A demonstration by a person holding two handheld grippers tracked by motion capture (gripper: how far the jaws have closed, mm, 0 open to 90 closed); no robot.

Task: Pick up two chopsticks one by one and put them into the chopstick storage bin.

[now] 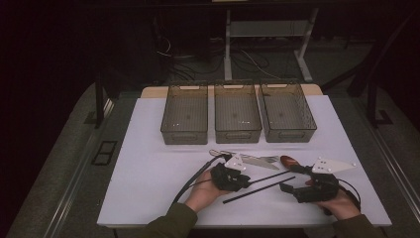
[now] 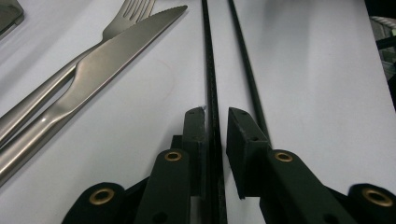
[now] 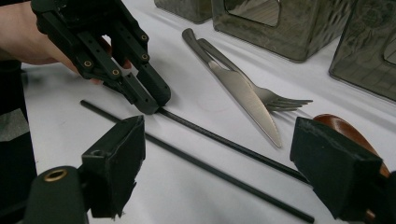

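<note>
Between the pads of the left gripper lies one end of a black chopstick, and that claw is clenched on it: the left gripper view shows the stick pressed against one pad with only a thin gap left at the other, and the right gripper view shows the same claw pinching the stick's end low against the white table. From those pads the stick runs straight away across the tabletop toward the right gripper. A second chopstick lies just beside the held one, outside the claw, and runs nearly parallel with it; in the high view the pair stretches between the two hands. To the far side of the left gripper, near its tip, a knife and a fork lie crossed, the knife resting on the fork; in the left gripper view the knife and fork lie well off to one side of the jaws. The right gripper is released, its pads standing wide apart over the farther lengths of both chopsticks without touching them. Just beside one of its pads lies a brown wooden spoon, seen in the high view close behind that gripper. Beyond the cutlery, three grey mesh bins stand in a row, well apart from both claws.
</note>
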